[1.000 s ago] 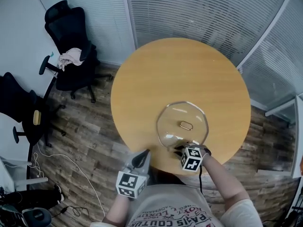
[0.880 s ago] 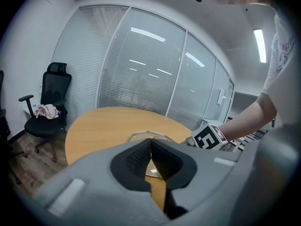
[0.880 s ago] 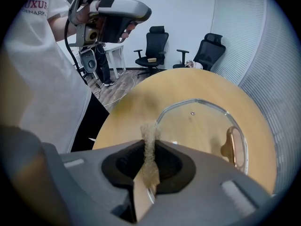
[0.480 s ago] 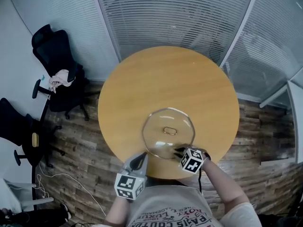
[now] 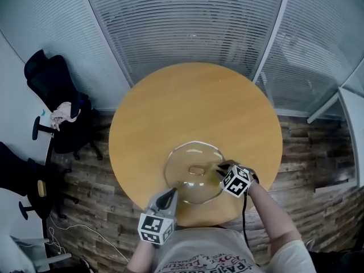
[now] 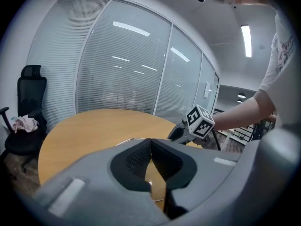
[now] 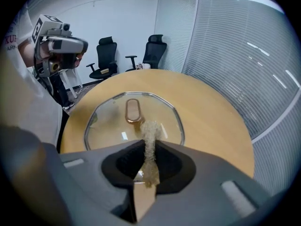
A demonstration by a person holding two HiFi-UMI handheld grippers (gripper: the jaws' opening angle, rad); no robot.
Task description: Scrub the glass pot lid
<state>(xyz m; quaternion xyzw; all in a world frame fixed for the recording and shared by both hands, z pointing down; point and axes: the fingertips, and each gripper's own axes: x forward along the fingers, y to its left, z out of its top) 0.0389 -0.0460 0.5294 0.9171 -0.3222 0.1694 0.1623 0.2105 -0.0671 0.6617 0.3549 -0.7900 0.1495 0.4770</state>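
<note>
The glass pot lid (image 5: 193, 173) lies flat on the round wooden table (image 5: 193, 107), near its front edge, with its oval metal handle (image 5: 197, 170) at the centre. My right gripper (image 5: 218, 170) is over the lid's right side, shut on a tan scrubbing pad (image 7: 150, 142) that sticks out towards the handle (image 7: 133, 111). The lid (image 7: 134, 124) fills the table in front of those jaws. My left gripper (image 5: 170, 193) hovers at the lid's near left edge. Its jaws (image 6: 150, 147) are shut with nothing between them. The right gripper's marker cube (image 6: 200, 121) shows beyond them.
Black office chairs (image 5: 48, 84) stand on the wooden floor to the left, one with a pink cloth (image 5: 61, 112) on it. Glass walls with blinds (image 5: 187, 21) run behind the table. The person's body is against the table's near edge.
The head camera has swung, so the table sits lower in view. My right gripper with the pad went from the lid's near edge to its right side by the handle. The left gripper barely moved.
</note>
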